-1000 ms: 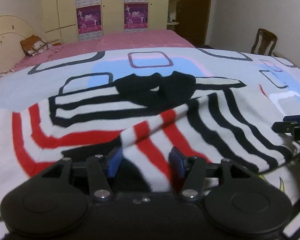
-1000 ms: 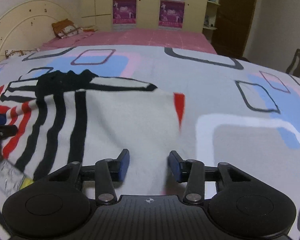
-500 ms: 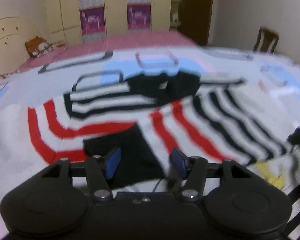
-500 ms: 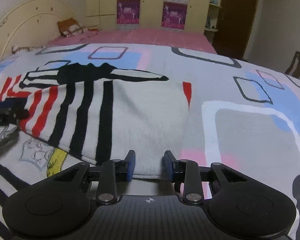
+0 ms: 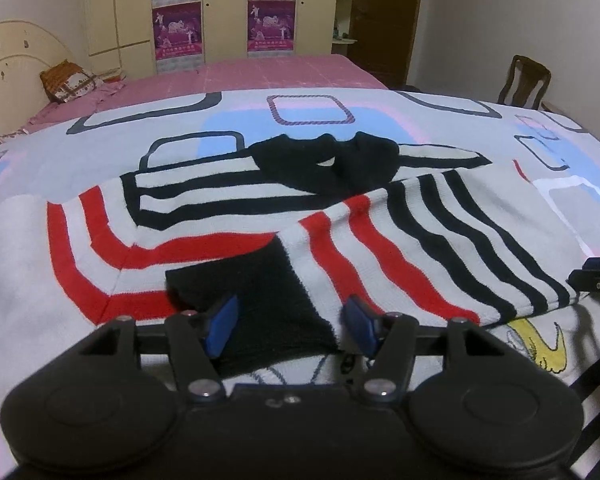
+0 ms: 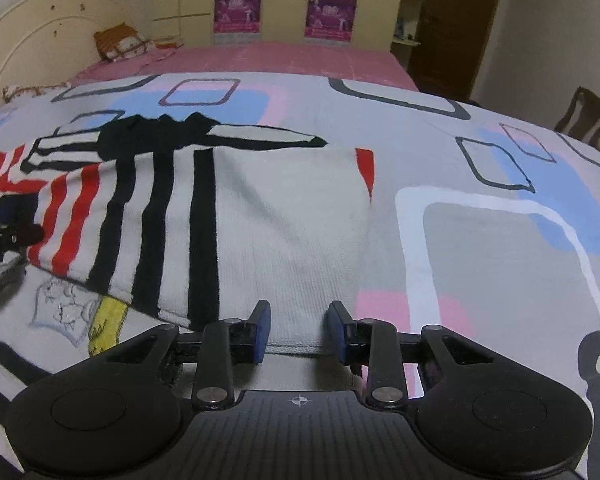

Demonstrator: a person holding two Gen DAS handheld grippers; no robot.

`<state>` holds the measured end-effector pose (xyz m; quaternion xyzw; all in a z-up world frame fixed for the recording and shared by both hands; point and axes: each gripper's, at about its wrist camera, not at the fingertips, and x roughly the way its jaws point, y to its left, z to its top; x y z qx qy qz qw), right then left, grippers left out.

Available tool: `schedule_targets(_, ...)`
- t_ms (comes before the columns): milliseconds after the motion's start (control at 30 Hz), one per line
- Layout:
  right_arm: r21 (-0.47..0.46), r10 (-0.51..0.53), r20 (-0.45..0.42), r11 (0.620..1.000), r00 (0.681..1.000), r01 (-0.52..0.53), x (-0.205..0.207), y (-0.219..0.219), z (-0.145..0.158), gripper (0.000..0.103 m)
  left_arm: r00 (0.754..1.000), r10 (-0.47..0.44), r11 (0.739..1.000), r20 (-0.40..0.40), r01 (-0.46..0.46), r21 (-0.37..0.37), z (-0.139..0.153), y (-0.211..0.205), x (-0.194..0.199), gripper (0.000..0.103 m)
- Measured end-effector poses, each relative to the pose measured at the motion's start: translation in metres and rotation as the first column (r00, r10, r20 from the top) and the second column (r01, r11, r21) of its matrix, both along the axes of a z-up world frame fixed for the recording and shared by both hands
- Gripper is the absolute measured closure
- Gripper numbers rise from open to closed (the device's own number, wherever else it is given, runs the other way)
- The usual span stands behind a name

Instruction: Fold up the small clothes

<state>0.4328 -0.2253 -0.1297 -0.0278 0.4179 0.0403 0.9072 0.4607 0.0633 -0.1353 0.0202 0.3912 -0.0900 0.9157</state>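
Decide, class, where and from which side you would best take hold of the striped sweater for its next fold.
Probably the striped sweater is best taken by its near hem, approached low from the front. That edge lies flat and straight towards both cameras, the right claw and left claw already straddle it open, and the bunched black collar lies far.

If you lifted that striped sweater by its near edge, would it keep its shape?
Probably not. The sweater looks like soft knit, already draped in folds over the bedspread, so it would likely sag. It is probably light, and fuzzy rather than slippery.
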Motion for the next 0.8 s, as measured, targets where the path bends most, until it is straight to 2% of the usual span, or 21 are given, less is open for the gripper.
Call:
schedule_targets(67,-0.007,-0.013,0.000,1.000,1.000,0.013,-0.001,0.001,0.001,0.070,1.000,-0.009,1.000,-0.005,0.009,-0.011,0.001,0.003,0.000,0.043)
schedule_targets(100,-0.014,-0.017,-0.001,1.000,1.000,0.017,-0.001,0.002,0.003,0.065,1.000,-0.014,1.000,-0.008,0.014,-0.019,0.002,0.004,0.000,0.038)
schedule_targets(133,-0.022,-0.025,0.006,0.999,1.000,0.026,-0.003,0.004,0.007,0.046,1.000,-0.018,0.999,-0.008,0.017,-0.031,0.004,0.007,0.000,0.025)
schedule_targets(167,-0.023,-0.031,0.024,0.999,0.999,0.031,-0.006,0.004,0.011,0.038,1.000,-0.016,0.999,-0.004,0.015,-0.038,0.006,0.009,-0.002,0.017)
schedule_targets(200,-0.019,-0.032,0.044,0.999,0.999,0.032,-0.008,0.006,0.015,0.038,1.000,-0.006,1.000,0.007,0.007,-0.027,0.009,0.012,-0.005,0.009)
schedule_targets(400,0.004,-0.063,0.094,0.998,0.994,0.062,-0.015,0.011,0.031,0.038,0.999,0.044,0.999,0.031,-0.043,-0.024,0.021,0.045,-0.018,0.009)
schedule_targets(533,0.047,-0.097,0.089,0.995,0.991,0.093,-0.015,0.013,0.032,0.039,0.992,0.117,0.993,0.048,-0.116,-0.033,0.030,0.084,-0.035,0.011)
schedule_targets(633,0.054,-0.108,0.073,0.993,0.992,0.104,-0.014,0.018,0.030,0.062,0.984,0.170,0.985,0.053,-0.169,-0.027,0.033,0.118,-0.051,0.012)
schedule_targets(733,0.066,-0.112,0.059,0.992,0.992,0.108,-0.011,0.022,0.028,0.064,0.960,0.274,0.962,0.060,-0.274,-0.001,0.033,0.168,-0.073,0.017)
schedule_targets(767,0.069,-0.112,0.057,0.992,0.992,0.108,-0.011,0.023,0.027,0.064,0.947,0.317,0.948,0.058,-0.317,-0.014,0.033,0.187,-0.080,0.021)
schedule_targets(800,0.069,-0.111,0.057,0.992,0.992,0.107,-0.009,0.024,0.027,0.064,0.922,0.383,0.923,0.053,-0.381,-0.050,0.031,0.213,-0.090,0.028)
